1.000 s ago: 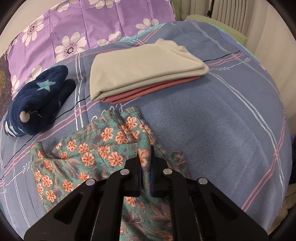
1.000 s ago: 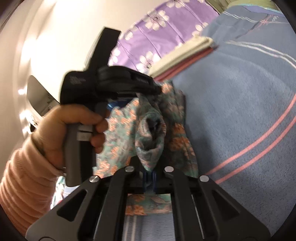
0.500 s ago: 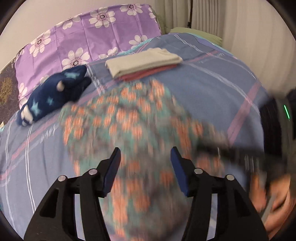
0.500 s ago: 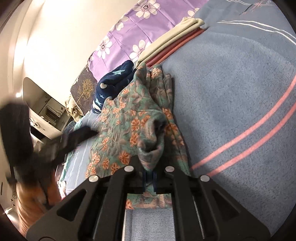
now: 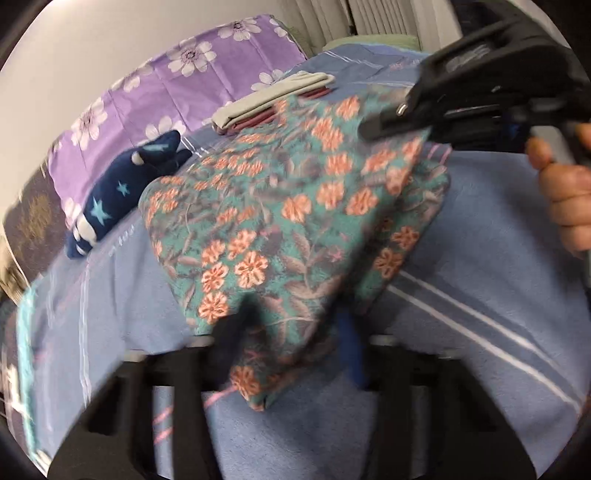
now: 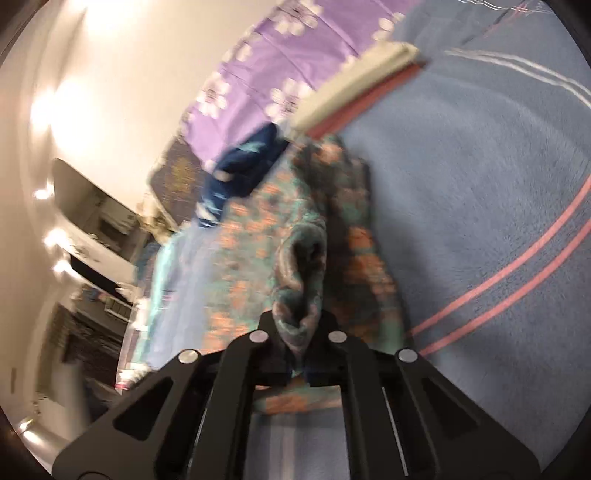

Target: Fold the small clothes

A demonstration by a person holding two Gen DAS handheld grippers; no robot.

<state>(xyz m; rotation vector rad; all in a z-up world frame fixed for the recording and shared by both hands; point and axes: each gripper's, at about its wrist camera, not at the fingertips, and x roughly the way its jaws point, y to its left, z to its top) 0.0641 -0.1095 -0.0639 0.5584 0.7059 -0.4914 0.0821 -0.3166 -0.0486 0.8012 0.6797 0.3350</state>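
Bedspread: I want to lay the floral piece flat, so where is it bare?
Bare bedspread lies right of the floral garment, toward the pink stripes. It is crowded left and behind: navy plush, folded stack, purple pillow.

Left fingers (image 5: 236,332) now closing around floral garment (image 5: 280,221)

Home bedroom. Bed with blue striped bedspread (image 5: 461,266), purple flowered pillow (image 5: 177,85), folded clothes stack (image 5: 273,99). Pale curtains (image 5: 384,18) behind.

Soft, even indoor light; bright glare on the wall (image 6: 70,110) left of the right hand-held gripper. Both views smeared by motion blur, bowed and dark at fisheye edges.
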